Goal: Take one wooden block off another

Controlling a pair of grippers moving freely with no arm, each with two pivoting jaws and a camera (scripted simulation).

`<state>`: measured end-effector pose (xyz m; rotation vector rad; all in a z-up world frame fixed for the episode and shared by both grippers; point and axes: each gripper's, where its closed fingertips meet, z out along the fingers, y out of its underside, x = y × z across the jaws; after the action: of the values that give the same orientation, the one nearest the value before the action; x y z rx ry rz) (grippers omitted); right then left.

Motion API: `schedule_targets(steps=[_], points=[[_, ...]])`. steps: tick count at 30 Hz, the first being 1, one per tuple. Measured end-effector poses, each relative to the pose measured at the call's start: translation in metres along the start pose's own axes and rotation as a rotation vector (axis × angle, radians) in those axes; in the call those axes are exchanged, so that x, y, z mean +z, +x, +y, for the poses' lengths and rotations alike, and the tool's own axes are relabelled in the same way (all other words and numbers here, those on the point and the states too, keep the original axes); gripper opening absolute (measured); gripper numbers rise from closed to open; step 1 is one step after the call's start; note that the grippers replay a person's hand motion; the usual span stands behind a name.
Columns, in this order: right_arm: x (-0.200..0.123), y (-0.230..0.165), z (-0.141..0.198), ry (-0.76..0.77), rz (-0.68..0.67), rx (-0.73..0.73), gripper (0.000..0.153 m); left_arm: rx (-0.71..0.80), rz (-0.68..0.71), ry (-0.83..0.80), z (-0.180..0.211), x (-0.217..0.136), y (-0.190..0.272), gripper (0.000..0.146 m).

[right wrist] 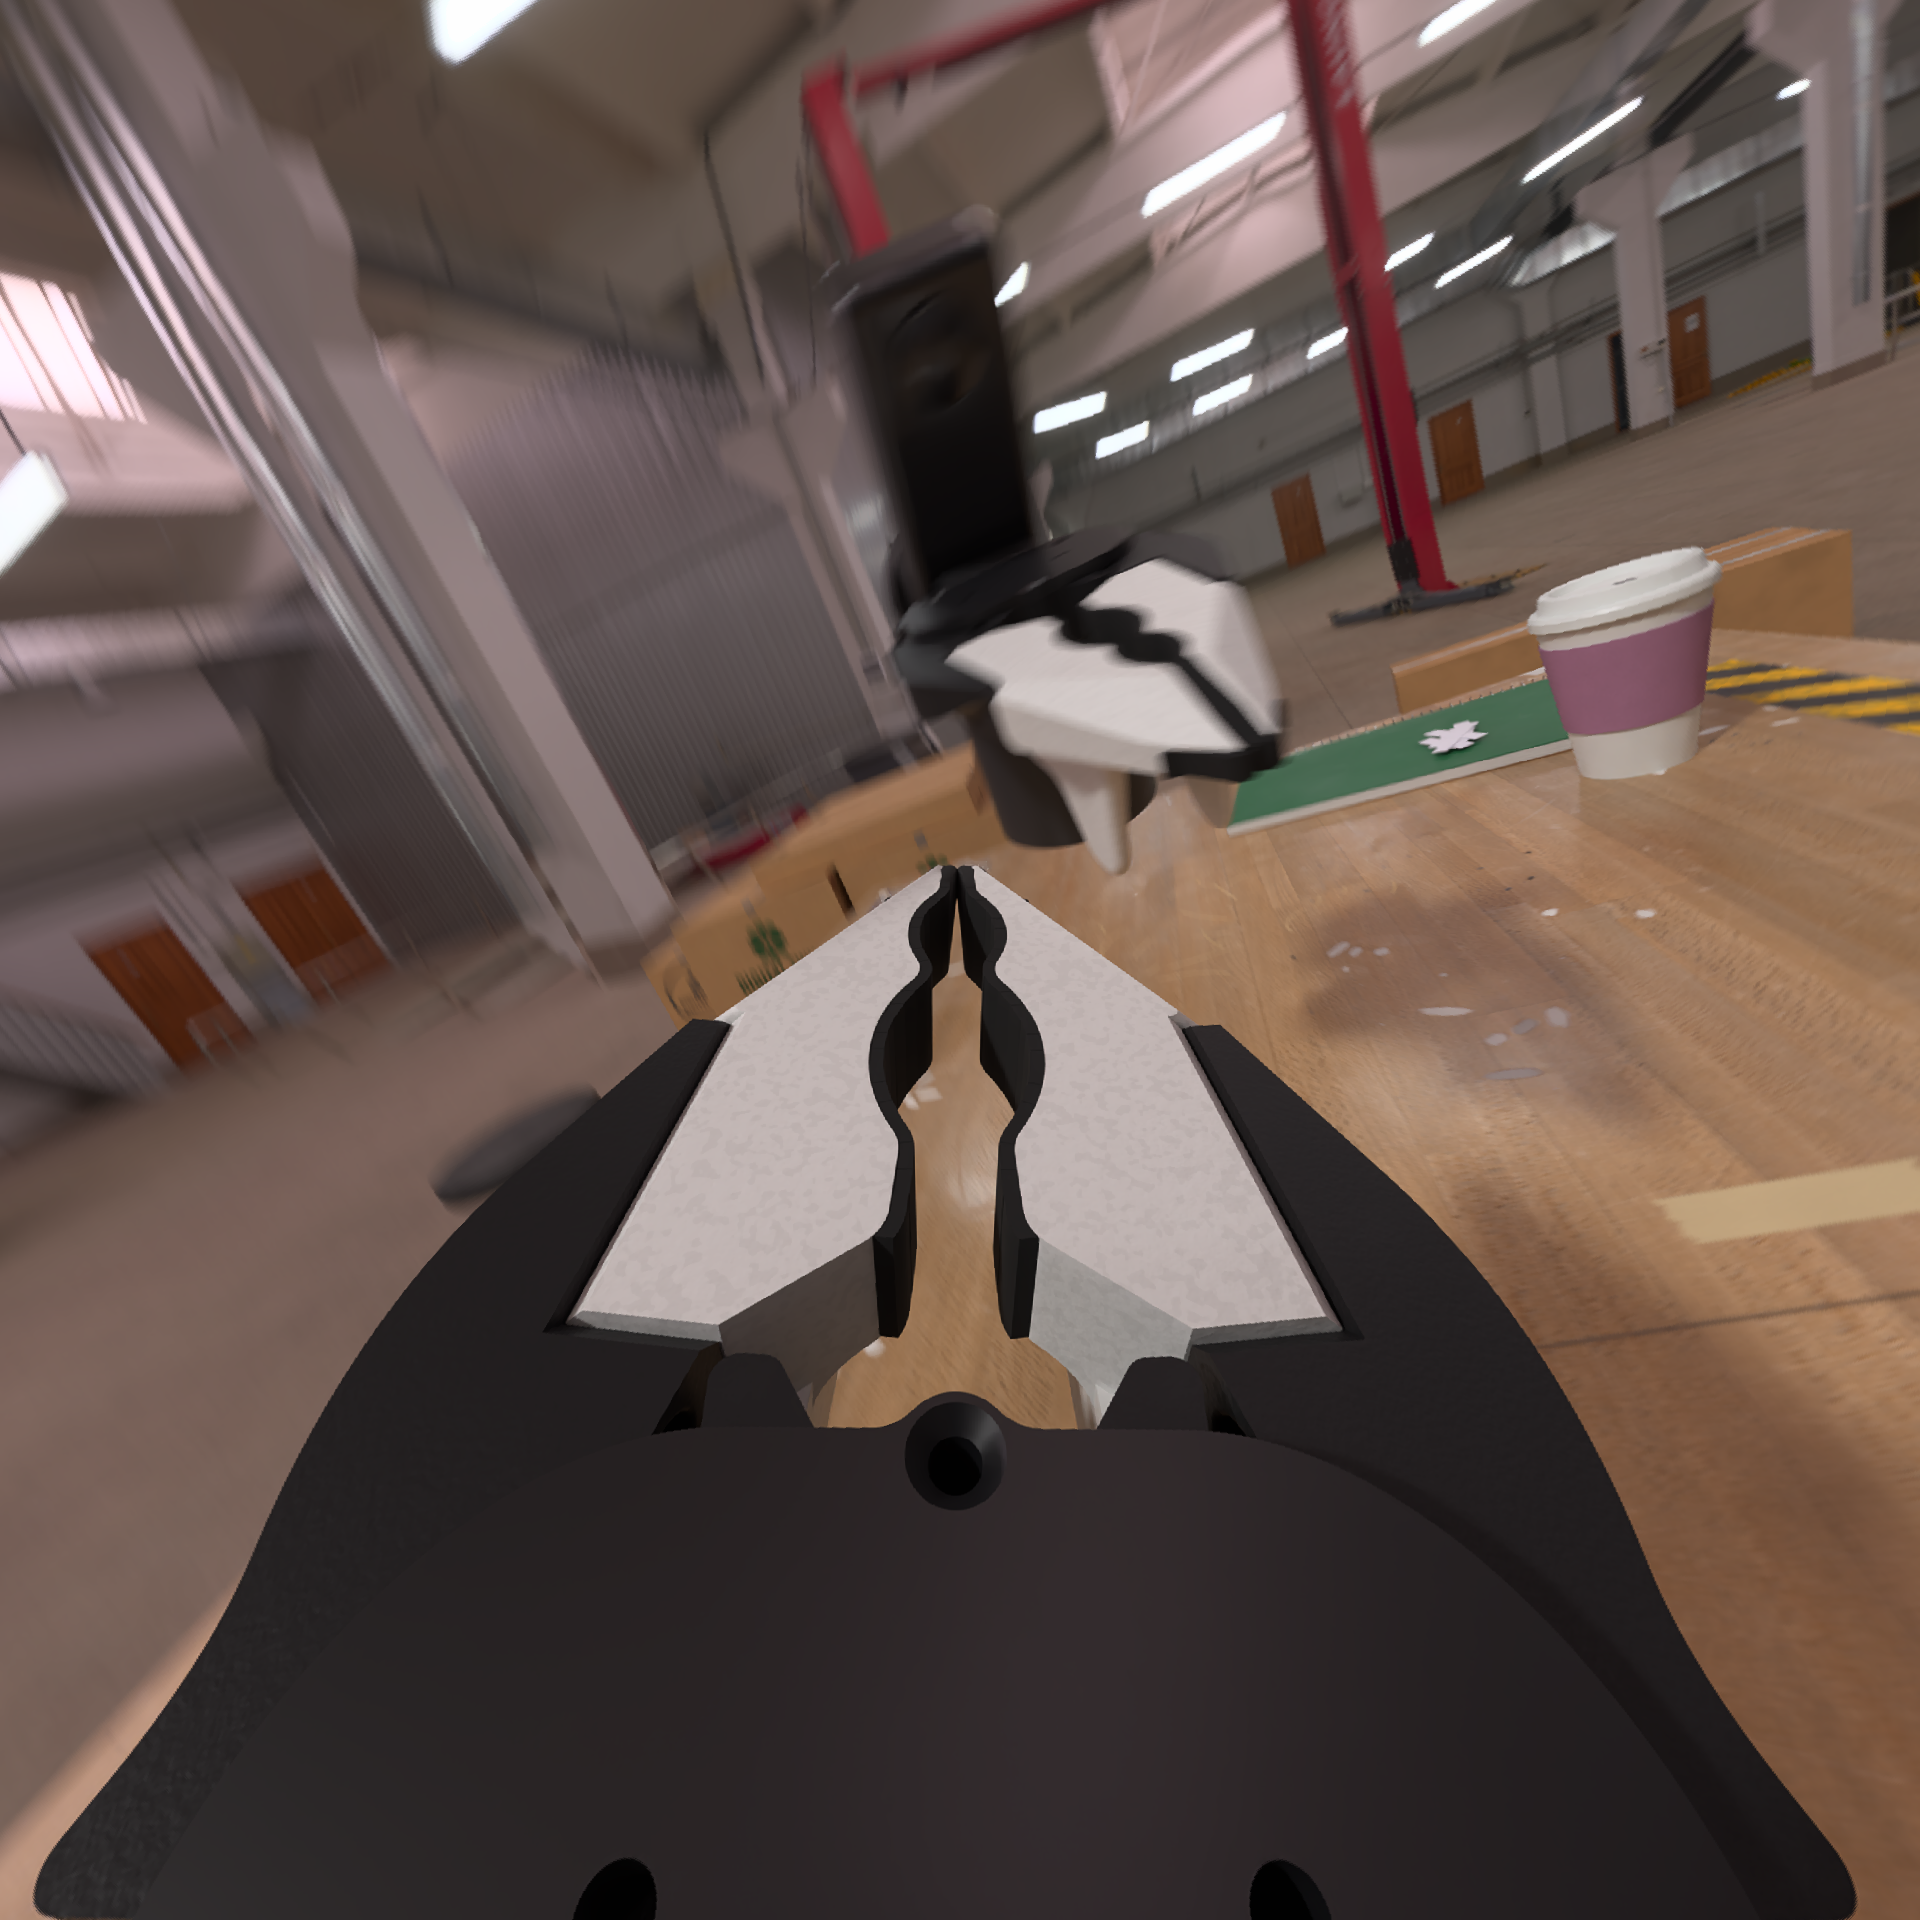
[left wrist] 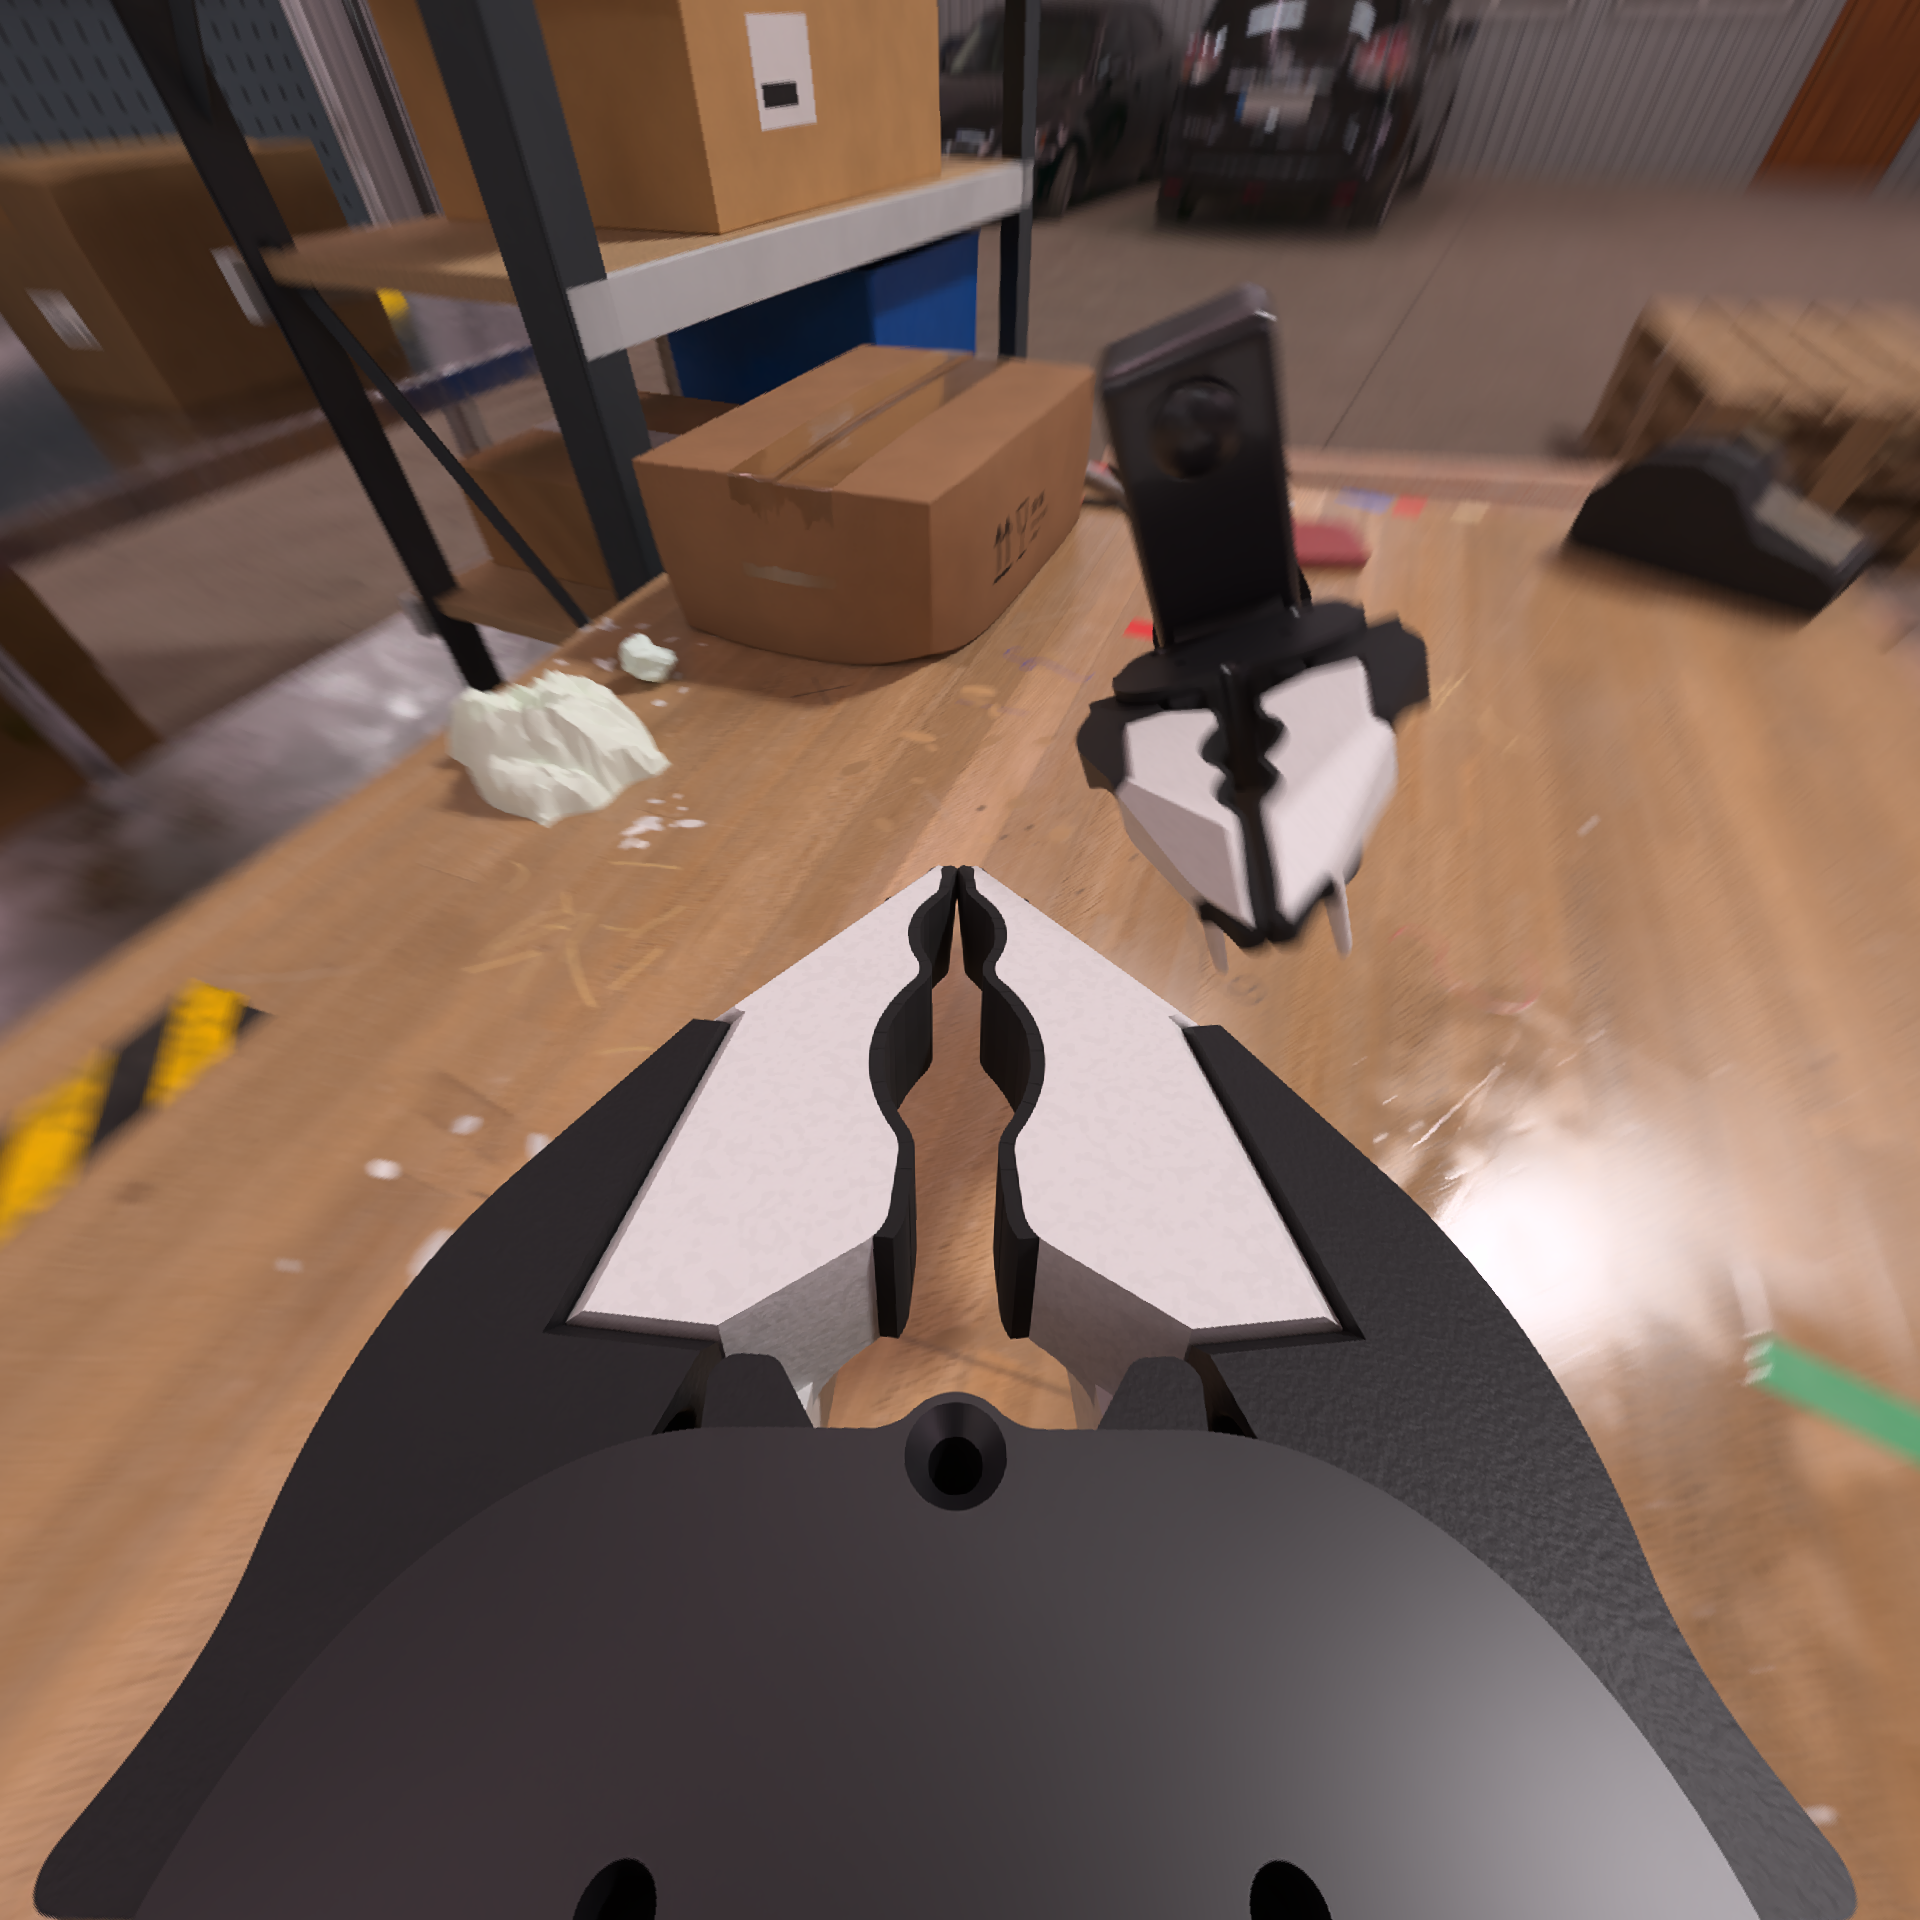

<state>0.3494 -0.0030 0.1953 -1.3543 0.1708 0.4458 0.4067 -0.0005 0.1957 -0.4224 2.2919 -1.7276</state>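
Observation:
No wooden block shows in either view. My left gripper [left wrist: 956,878] is shut and empty, its fingertips touching, above the wooden table [left wrist: 790,935]. My right gripper [right wrist: 956,878] is also shut and empty, above the table's left edge [right wrist: 1455,1039]. In the left wrist view the right gripper [left wrist: 1262,925] hangs ahead and to the right, pointing down, shut, a little above the table. In the right wrist view the left gripper [right wrist: 1247,753] hangs ahead, tilted, shut and empty.
A taped cardboard box [left wrist: 862,499] and crumpled white paper [left wrist: 551,743] lie at the far left by a shelf rack [left wrist: 582,312]. A black tape dispenser [left wrist: 1725,530] sits far right. A paper cup [right wrist: 1626,675] stands on a green mat [right wrist: 1403,764].

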Motion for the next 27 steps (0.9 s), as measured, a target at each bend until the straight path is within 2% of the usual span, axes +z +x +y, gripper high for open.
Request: schedule_targets(steps=[3,6,8,11,12,14,19,23,27], points=[[0.011,-0.009,0.02,-0.191,0.049,-0.219,0.0,-0.268,0.13,0.063,0.0,0.0,-0.001,0.0],[0.008,-0.008,0.031,-0.306,0.114,-0.388,0.0,-0.492,0.235,0.091,0.004,0.003,0.001,0.0],[0.005,-0.008,0.028,-0.316,0.132,-0.42,0.0,-0.64,0.328,0.088,0.01,0.005,0.0,0.0],[-0.002,-0.008,0.02,-0.288,0.129,-0.405,0.0,-0.669,0.322,0.002,0.028,0.004,-0.007,0.002],[-0.006,-0.007,0.017,-0.276,0.132,-0.392,0.0,-0.672,0.303,-0.014,0.031,0.001,-0.011,0.009],[-0.013,-0.002,0.01,-0.245,0.146,-0.356,0.0,-0.647,0.243,-0.067,0.038,-0.009,-0.02,0.035],[-0.029,0.007,-0.002,-0.216,0.194,-0.326,0.0,-0.534,0.095,-0.226,0.056,-0.049,-0.025,0.063],[-0.036,0.01,-0.005,-0.218,0.212,-0.323,0.0,-0.48,0.015,-0.497,0.104,-0.069,0.0,0.094],[-0.038,0.015,0.003,-0.281,0.234,-0.317,0.0,-0.511,0.041,-0.718,0.157,-0.071,0.035,0.126]])
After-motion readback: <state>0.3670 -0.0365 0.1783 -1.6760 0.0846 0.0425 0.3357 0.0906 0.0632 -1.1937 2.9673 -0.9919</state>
